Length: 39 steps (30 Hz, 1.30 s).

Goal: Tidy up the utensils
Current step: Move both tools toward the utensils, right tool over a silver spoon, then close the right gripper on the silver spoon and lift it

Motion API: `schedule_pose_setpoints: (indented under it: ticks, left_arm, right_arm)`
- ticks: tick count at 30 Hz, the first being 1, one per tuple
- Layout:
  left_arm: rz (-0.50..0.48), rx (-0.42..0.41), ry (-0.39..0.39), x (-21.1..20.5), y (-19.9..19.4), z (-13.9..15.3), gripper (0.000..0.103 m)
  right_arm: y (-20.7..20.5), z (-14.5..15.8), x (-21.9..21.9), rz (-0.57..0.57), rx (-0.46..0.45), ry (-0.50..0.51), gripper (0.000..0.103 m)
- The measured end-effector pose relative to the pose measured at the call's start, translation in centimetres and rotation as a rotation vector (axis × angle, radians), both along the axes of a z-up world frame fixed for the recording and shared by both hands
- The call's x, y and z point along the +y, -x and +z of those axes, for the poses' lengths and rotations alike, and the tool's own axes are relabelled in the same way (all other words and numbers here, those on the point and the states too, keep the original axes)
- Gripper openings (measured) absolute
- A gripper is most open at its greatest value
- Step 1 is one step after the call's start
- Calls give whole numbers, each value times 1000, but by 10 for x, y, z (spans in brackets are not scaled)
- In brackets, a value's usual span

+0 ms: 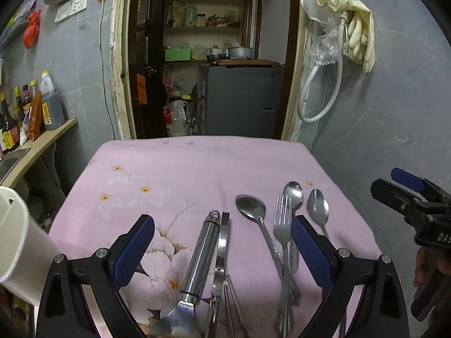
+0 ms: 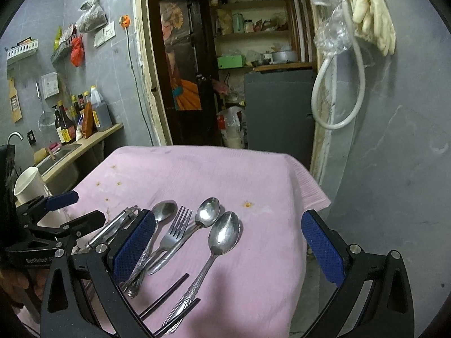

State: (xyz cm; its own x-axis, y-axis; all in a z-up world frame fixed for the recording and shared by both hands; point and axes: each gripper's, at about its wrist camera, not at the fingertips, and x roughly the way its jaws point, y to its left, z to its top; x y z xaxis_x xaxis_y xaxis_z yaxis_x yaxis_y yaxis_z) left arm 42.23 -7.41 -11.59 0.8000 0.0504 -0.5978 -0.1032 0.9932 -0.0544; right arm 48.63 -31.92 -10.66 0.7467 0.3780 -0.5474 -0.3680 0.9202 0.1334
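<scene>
Utensils lie loose on the pink floral cloth over the tabletop (image 1: 174, 163), roughly parallel, handles toward the camera, so each can be taken singly. Left tongs (image 1: 222, 250) gape wide, empty, over the steel-handled spatula (image 1: 197, 256) and the metal tongs-like piece beside it (image 1: 222, 248). Right tongs (image 2: 228, 250) also wide, nothing gripped, above a fork (image 2: 173, 231) and three spoons; nearest spoon (image 2: 222, 236) sits between the pads, untouched. Black chopsticks (image 2: 166, 295) lie below it. White cup (image 2: 29, 183) at the left edge: probable holder for sorting. Judged stage: approach, nothing picked yet.
</scene>
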Motion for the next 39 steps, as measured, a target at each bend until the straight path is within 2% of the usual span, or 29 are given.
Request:
schedule_pose_setpoints:
  ticks: [3,8,11,14,21,26,30,34,35,39]
  left_arm:
    - [-8,35,11,1,-7,-8,85]
    - [-28,92,36,4,-18,-19,63]
    - [-42,126,48,6,-24,-26,52]
    - [-52,171,56,7,-33,-32,39]
    - [-96,194,76,6,-47,-29,26]
    - [-131,248,67,1,-58,-34,19]
    - [-123,300,80,5,-63,-41,18]
    - [-116,317,110,9,-66,-41,16]
    - [-114,325,115,10,-67,-42,12]
    - [-98,343,149,17,-70,-39,8]
  right_arm:
    - [-11,-11,0,7,49,-12,100]
    - [-29,-28,4,40,138,-17,67]
    - [-41,-38,11,78,190,-14,60]
    - [-51,-45,18,112,222,3,57]
    - [-71,-57,22,166,274,25,51]
    - [-79,-67,24,232,330,14,36]
    - [-80,-75,25,271,353,21,29]
    - [-85,-77,19,266,382,-8,12]
    - [-85,-77,17,266,389,-21,9]
    - [-81,-71,13,265,390,-59,3]
